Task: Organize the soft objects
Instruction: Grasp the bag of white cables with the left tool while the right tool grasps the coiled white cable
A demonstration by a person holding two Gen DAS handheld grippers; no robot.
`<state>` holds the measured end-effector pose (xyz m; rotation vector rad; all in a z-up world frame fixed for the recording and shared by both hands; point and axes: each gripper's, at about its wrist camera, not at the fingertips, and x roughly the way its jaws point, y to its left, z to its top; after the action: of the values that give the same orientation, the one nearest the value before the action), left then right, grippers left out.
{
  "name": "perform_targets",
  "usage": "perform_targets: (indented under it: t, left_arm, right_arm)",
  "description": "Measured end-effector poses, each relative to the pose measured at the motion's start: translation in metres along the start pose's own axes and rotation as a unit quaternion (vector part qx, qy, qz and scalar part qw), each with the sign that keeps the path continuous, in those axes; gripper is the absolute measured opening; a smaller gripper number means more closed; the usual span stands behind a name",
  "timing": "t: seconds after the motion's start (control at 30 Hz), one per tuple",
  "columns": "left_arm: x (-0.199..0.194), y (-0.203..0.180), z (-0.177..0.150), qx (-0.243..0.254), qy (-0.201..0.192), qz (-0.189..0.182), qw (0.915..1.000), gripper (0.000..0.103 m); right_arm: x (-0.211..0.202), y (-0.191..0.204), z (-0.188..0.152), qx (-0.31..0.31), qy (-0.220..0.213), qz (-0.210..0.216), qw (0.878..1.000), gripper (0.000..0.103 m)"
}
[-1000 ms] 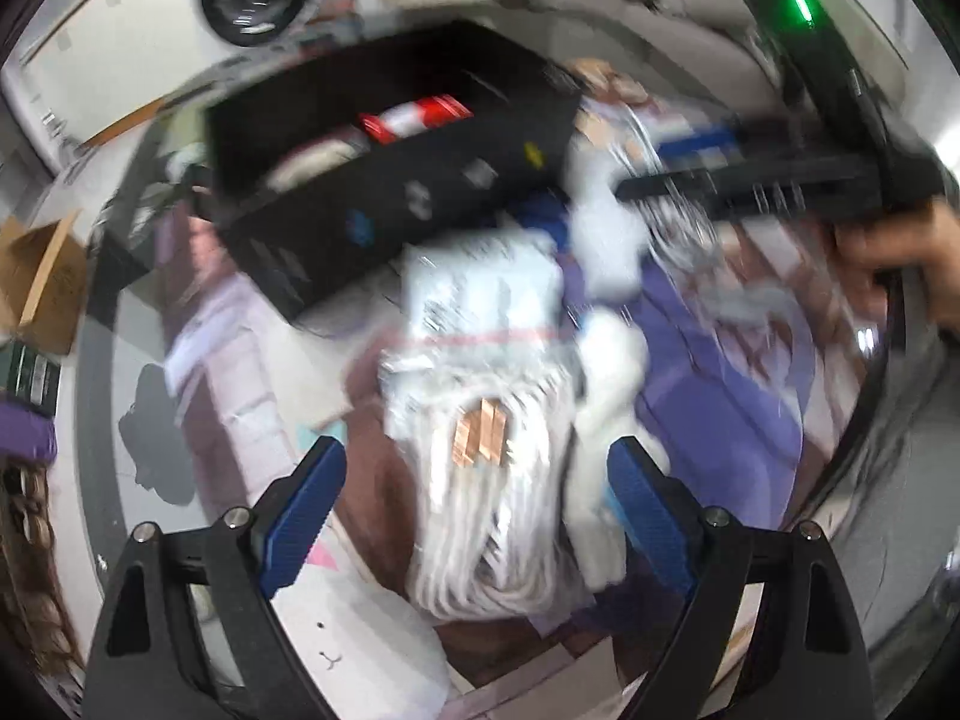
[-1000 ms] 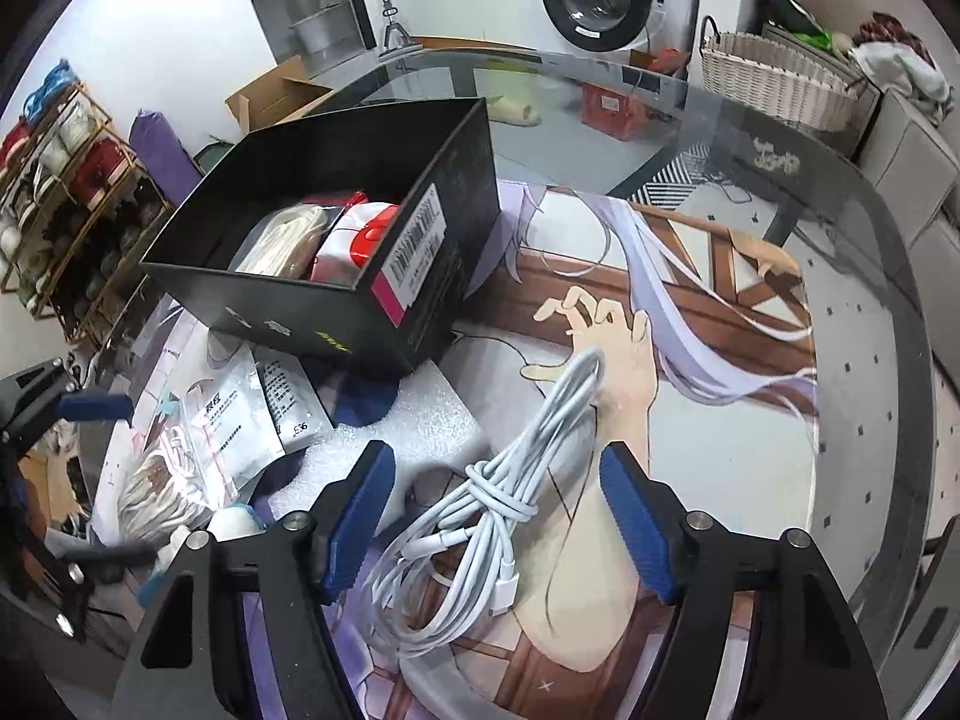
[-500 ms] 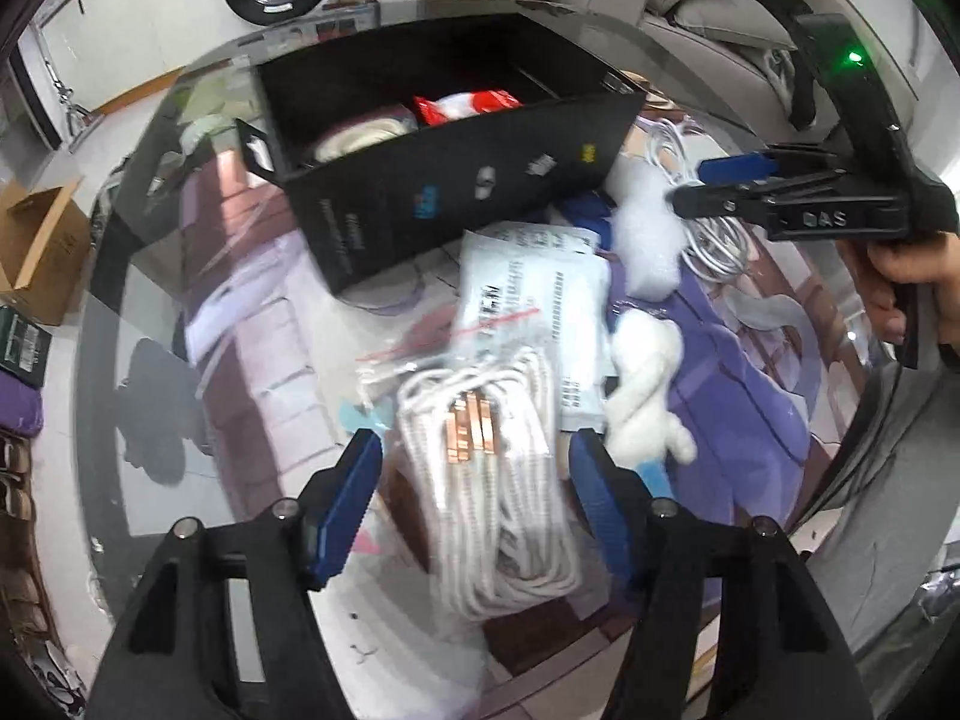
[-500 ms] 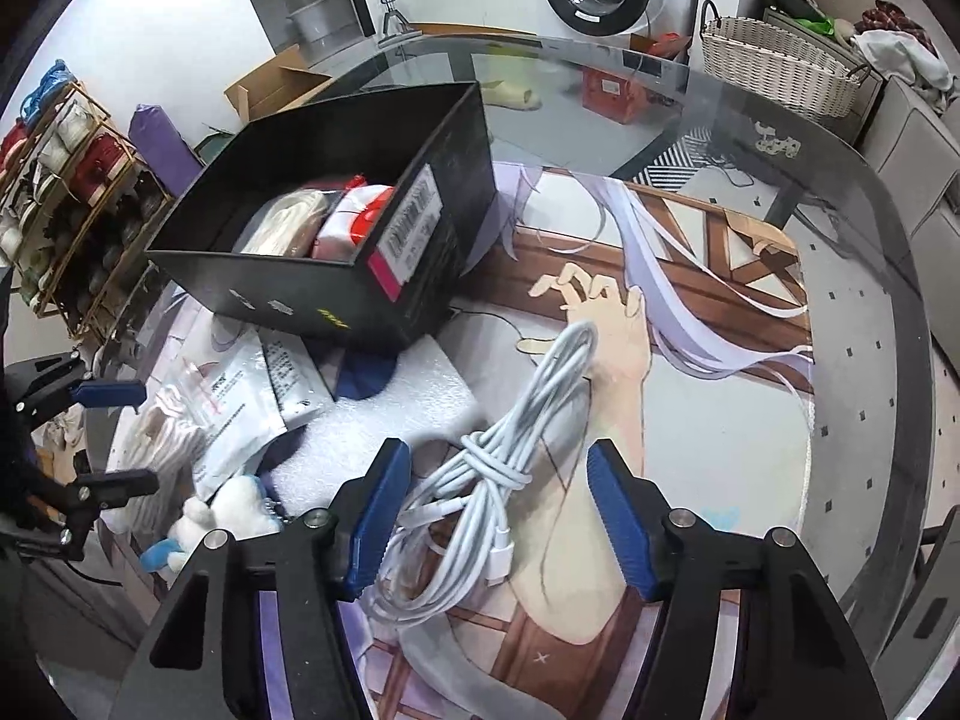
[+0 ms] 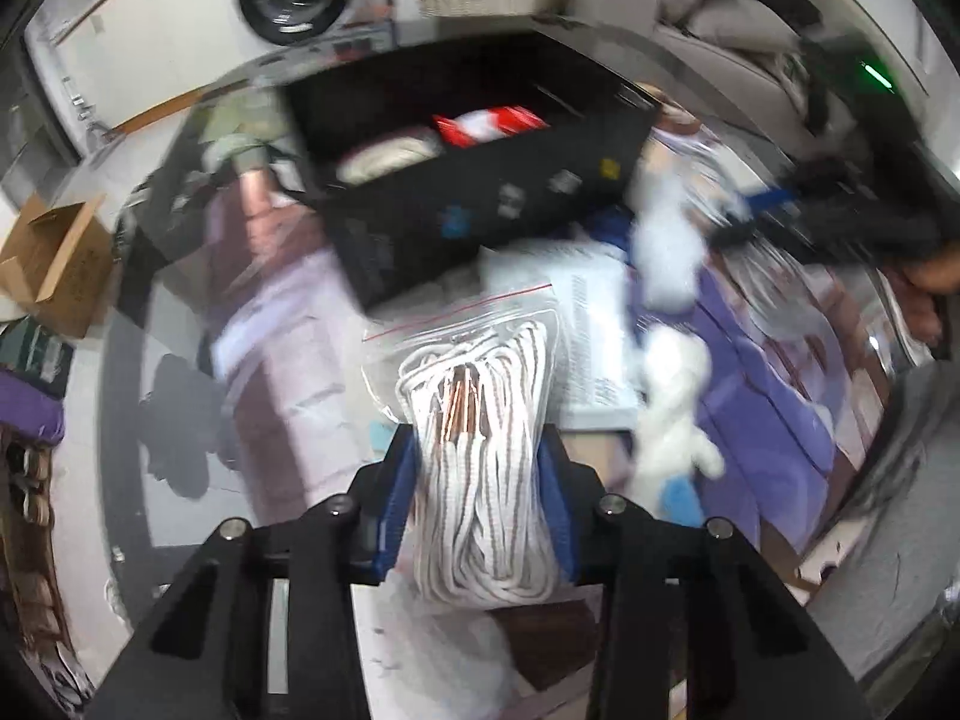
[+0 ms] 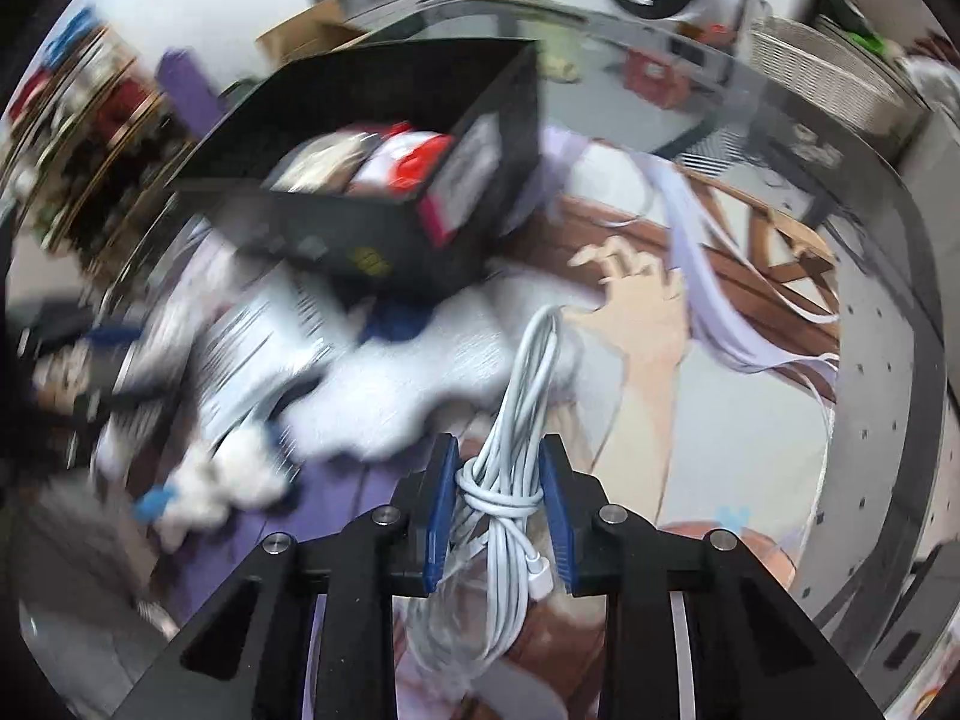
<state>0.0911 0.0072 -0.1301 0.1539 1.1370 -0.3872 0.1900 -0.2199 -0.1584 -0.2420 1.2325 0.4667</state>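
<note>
Glass table [image 6: 888,324]; blurred, unreadable label on black box [image 6: 474,162].

Both wrist cameras looked steeply down along their fingers, close above the table [image 6: 888,372]. Shared ground: black box [image 5: 480,192], white plush toy [image 5: 672,414]. Left view also caught the right gripper [image 5: 744,216].

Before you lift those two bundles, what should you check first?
1. Left gripper closing with the laces bag between its pads: ok.
2. Right gripper shut on the cable: ok.
3. Cable's loose loop lies on the mat and may drag: cannot tell.
4. Box open with room inside: ok.
5. Plush toy beside the bag, clear of the pads: ok.
</note>
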Motion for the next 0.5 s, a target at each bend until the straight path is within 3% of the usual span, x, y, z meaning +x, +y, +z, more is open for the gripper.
perform_targets:
  t: [0.17, 0.27, 0.33, 0.5]
  left_arm:
    - [0.005, 0.019, 0.0, -0.043, 0.012, 0.011, 0.9989, 0.039]
    - [0.017, 0.015, 0.003, -0.04, 0.029, 0.028, 0.9984, 0.049]
    - [0.024, 0.009, 0.004, -0.032, 0.033, 0.04, 0.9982, 0.061]
    - [0.029, 0.007, 0.004, -0.023, 0.032, 0.045, 0.9982, 0.057]
  right_arm:
    - [-0.015, 0.02, -0.011, -0.051, 0.003, 0.011, 0.999, 0.028]
    - [-0.01, 0.032, -0.016, -0.066, 0.013, 0.018, 0.998, 0.028]
    - [-0.005, 0.037, -0.017, -0.075, 0.023, 0.013, 0.997, 0.028]
    - [0.001, 0.042, -0.023, -0.074, 0.036, 0.01, 0.997, 0.032]
